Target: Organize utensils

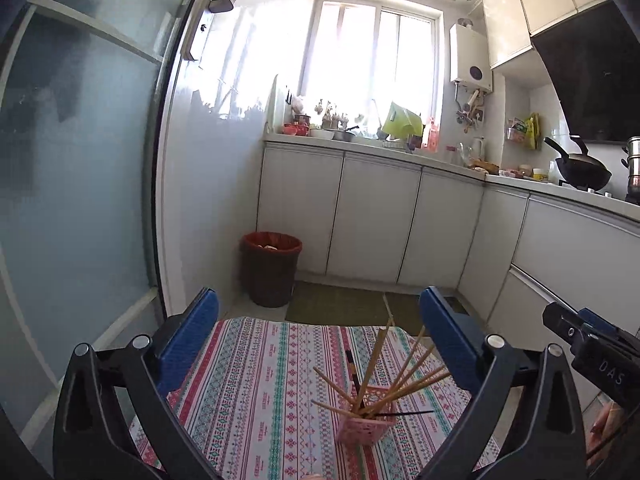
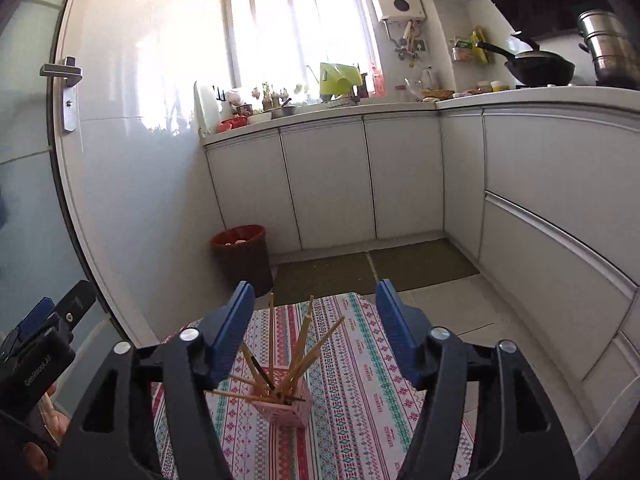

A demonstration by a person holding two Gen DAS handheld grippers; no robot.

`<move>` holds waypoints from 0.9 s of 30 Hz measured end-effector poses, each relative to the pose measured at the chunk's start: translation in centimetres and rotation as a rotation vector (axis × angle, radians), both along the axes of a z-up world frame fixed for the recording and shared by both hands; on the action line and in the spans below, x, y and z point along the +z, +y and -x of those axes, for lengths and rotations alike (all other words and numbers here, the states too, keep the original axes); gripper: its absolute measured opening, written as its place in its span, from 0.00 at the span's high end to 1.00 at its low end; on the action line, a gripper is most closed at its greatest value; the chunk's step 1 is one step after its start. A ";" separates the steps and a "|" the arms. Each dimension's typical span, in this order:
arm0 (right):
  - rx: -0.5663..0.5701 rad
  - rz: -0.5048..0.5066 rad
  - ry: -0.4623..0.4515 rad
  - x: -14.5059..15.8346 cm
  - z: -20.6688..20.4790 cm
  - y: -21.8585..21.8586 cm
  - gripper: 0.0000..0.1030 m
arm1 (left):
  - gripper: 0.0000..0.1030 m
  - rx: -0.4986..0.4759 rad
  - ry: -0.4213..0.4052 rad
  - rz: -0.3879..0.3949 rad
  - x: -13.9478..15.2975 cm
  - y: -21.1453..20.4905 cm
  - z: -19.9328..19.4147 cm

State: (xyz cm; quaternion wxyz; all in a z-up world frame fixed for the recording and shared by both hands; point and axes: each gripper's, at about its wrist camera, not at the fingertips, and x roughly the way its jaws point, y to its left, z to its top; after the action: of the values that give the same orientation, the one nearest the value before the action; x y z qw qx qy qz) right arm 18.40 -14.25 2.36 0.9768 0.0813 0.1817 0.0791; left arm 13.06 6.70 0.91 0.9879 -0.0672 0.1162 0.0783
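Observation:
A pink perforated holder [image 1: 366,420] stands on the patterned tablecloth [image 1: 260,380]. Several wooden chopsticks [image 1: 404,376] fan out of it, with a dark one lying across its rim. My left gripper [image 1: 320,340] is open and empty, raised above and behind the holder. In the right wrist view the same holder [image 2: 286,410] with its chopsticks [image 2: 302,344] stands below and between the blue fingers. My right gripper [image 2: 316,328] is open and empty above it. Each gripper shows at the edge of the other's view, the right one [image 1: 588,336] and the left one [image 2: 40,340].
A dark bin with a red liner [image 1: 270,268] stands on the floor beyond the table, by white cabinets [image 1: 376,220]. A glass door [image 1: 80,160] is on the left. The counter holds a wok [image 1: 584,168] and kitchen clutter.

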 end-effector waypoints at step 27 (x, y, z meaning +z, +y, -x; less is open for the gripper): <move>-0.116 0.010 0.078 -0.6 11.3 -2.9 0.06 | 0.07 -0.045 0.126 -0.078 0.4 -4.4 8.5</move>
State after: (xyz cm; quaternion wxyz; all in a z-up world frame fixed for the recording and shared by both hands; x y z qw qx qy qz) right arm 7.11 -17.16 1.76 0.9723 0.0899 0.2148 0.0183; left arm 4.54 2.31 1.28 0.9820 -0.0210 0.1763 0.0645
